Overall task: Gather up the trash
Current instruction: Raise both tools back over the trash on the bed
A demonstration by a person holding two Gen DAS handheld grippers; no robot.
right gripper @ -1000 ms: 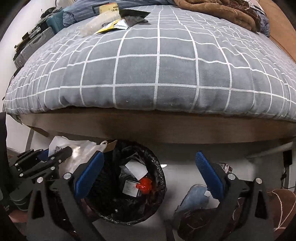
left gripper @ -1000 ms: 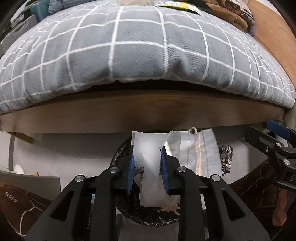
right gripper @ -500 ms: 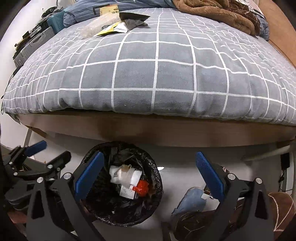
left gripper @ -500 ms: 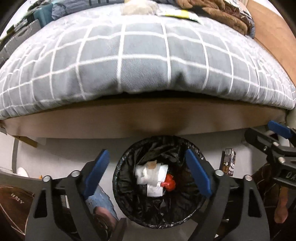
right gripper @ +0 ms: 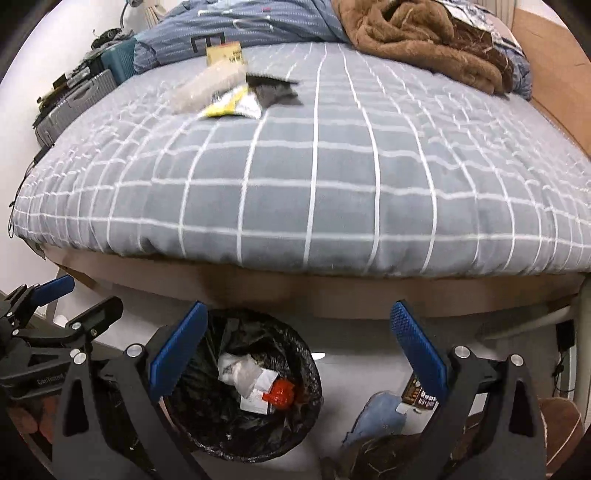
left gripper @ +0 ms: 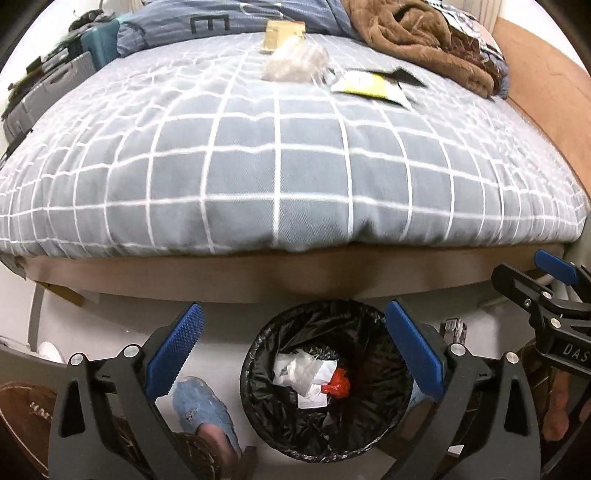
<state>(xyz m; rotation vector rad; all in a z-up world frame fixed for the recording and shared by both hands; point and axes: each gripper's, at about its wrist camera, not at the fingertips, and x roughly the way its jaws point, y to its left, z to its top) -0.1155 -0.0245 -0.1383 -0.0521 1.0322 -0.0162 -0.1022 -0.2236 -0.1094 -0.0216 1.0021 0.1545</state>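
The left tongs (left gripper: 291, 339) hung over the trash bin (left gripper: 255, 391), their jaws opening wide with nothing between the blue pads (left gripper: 177, 347). The right tongs (right gripper: 295, 347) also stood wide and empty, just beside the bin and partly over the pale floor (right gripper: 354, 365).

The bin was round, lined with a crinkled black plastic bag, and stood on the floor against the brown wooden bed frame (left gripper: 258, 273). Inside it lay the collected trash: a crumpled white plastic wrapper (left gripper: 299, 373) with printed labels, touching a small scrunched red piece (left gripper: 338, 384) at its right.

More trash lay well apart from the bin, up on the grey bedspread (left gripper: 280, 166) with its white grid: a crumpled clear plastic bag (left gripper: 295, 64), a flat yellow-and-white packet (left gripper: 369, 85) with a black corner just beside it, and a tan card (left gripper: 282, 33) behind the bag. A brown fleece blanket (left gripper: 424, 40) was bunched at the far right of the bed.

On the floor a small dark printed box (right gripper: 419, 397) lay to the right of the bin, near a blue slipper (right gripper: 376, 413).
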